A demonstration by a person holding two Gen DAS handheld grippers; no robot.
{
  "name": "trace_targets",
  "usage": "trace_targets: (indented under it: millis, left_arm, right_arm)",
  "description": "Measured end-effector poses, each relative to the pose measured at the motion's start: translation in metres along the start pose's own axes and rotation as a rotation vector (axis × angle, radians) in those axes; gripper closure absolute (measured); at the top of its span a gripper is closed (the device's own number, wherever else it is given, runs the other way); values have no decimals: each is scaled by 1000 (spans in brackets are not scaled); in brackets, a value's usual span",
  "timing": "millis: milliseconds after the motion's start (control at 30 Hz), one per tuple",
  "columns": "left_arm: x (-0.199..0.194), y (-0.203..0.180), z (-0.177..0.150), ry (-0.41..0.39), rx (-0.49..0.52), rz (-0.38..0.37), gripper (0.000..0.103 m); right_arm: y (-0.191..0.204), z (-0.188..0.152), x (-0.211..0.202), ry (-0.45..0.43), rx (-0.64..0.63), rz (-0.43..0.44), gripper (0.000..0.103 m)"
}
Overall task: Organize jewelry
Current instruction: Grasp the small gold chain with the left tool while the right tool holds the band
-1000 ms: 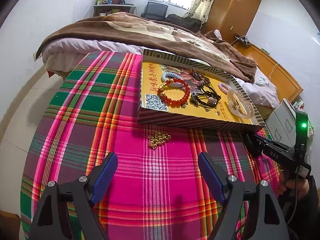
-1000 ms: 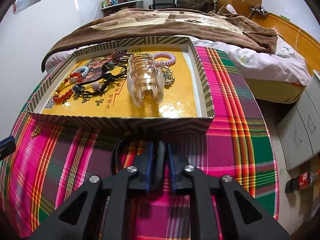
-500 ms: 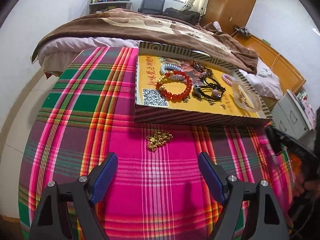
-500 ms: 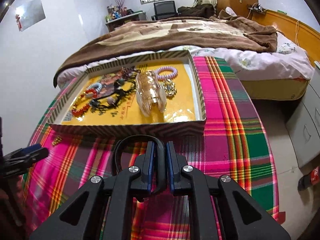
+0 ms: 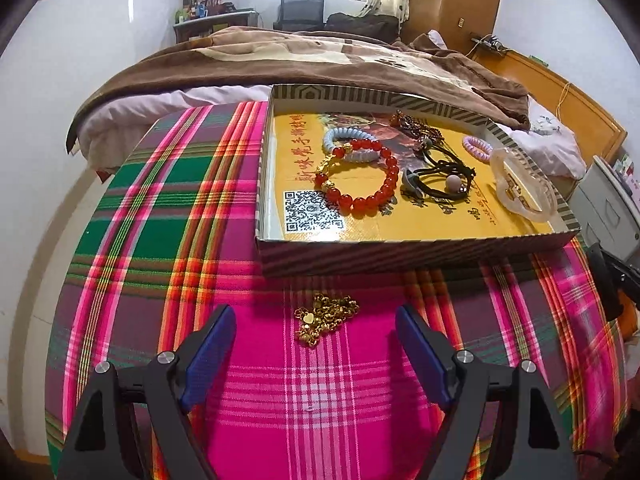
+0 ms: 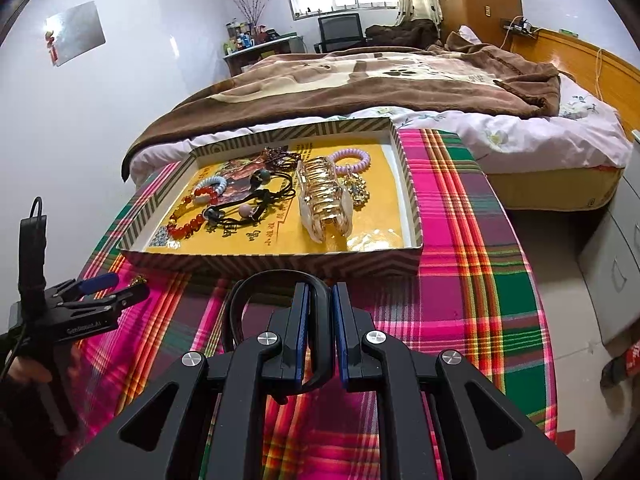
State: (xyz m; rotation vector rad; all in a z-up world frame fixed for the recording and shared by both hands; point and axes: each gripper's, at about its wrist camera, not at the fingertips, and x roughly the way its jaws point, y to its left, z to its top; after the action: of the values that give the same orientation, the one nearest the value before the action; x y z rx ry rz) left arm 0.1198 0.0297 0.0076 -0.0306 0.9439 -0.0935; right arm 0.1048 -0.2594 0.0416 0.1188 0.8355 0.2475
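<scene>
A small gold chain [image 5: 325, 317] lies bunched on the plaid cloth just in front of the striped tray [image 5: 400, 258]. My left gripper [image 5: 316, 330] is open, its blue pads to either side of the chain and just short of it. The tray holds a red bead bracelet [image 5: 360, 184], a pale blue bracelet [image 5: 347, 139], black hair ties [image 5: 438, 180], a purple coil tie [image 5: 478, 146] and a clear hair claw [image 5: 520, 186]. My right gripper [image 6: 320, 300] is shut on a thin black hairband [image 6: 244, 292], held above the cloth before the tray [image 6: 280, 264].
A bed with a brown blanket [image 5: 320, 60] runs behind the table. Grey drawers [image 6: 612, 256] stand to the right, with a bottle [image 6: 624, 360] on the floor. The left gripper [image 6: 100, 294] shows at the left of the right wrist view, with the cloth's edge close behind it.
My left gripper has come forward and down, so the gold chain now lies between its fingertips. My right gripper has lifted a little, still holding the black hairband.
</scene>
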Motion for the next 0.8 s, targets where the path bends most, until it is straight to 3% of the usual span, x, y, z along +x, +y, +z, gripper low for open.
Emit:
trace_targets:
  millis: [33, 100, 200, 333, 400, 800]
  left_arm:
    - [1, -2, 0, 0, 17, 16, 24]
    - [2, -6, 0, -10, 43, 52, 37]
    - [-1, -3, 1, -12, 32, 41, 56]
    - [-2, -1, 1, -18, 36, 47, 71]
    - [-3, 1, 1, -21, 29, 46, 93]
    - [-14, 8, 0, -29, -12, -19, 95]
  right_arm:
    - [0, 0, 0, 0, 1, 1, 91]
    - [0, 0, 0, -1, 1, 0, 91]
    - [1, 0, -1, -4, -3, 3, 91]
    - [2, 0, -1, -5, -4, 3, 91]
    - [3, -1, -1, -3, -5, 3, 91]
    - [3, 0, -5, -16, -7, 3, 91]
